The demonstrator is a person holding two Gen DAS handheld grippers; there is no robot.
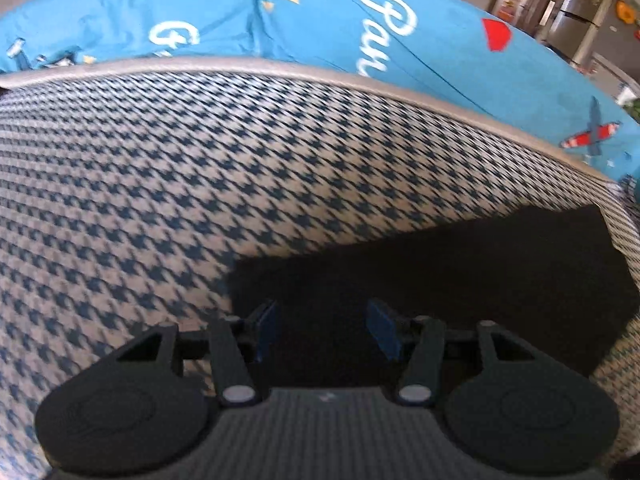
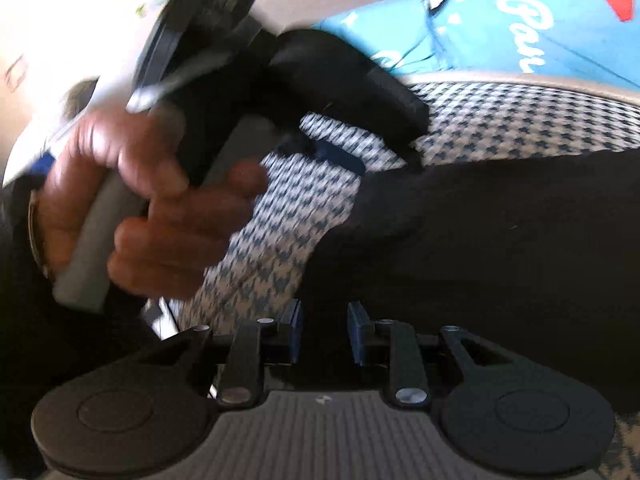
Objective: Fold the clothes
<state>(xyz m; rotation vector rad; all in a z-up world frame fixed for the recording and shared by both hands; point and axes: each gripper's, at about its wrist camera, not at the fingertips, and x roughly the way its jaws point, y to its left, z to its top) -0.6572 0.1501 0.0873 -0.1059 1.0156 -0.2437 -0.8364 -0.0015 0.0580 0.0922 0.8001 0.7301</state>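
A black garment [image 1: 440, 272] lies flat on a houndstooth-patterned surface [image 1: 160, 184], its straight left edge running down toward my left gripper [image 1: 326, 330]. That gripper stands open over the garment's near-left corner, with its blue pads [image 1: 268, 328] apart and not pressing on anything. In the right wrist view the same black garment [image 2: 500, 240] fills the right half. My right gripper [image 2: 325, 332] hovers over its near edge with a narrow gap between the pads, and no cloth is pinched. A hand [image 2: 160, 200] holds the left gripper [image 2: 352, 152] at the garment's far-left corner.
A bright blue sheet [image 1: 320, 20] printed with white lettering and small planes lies beyond the grey piped edge [image 1: 240, 65] of the houndstooth surface. Metal cabinets [image 1: 568, 8] stand at the far right. A dark sleeve [image 2: 24, 320] shows at the left.
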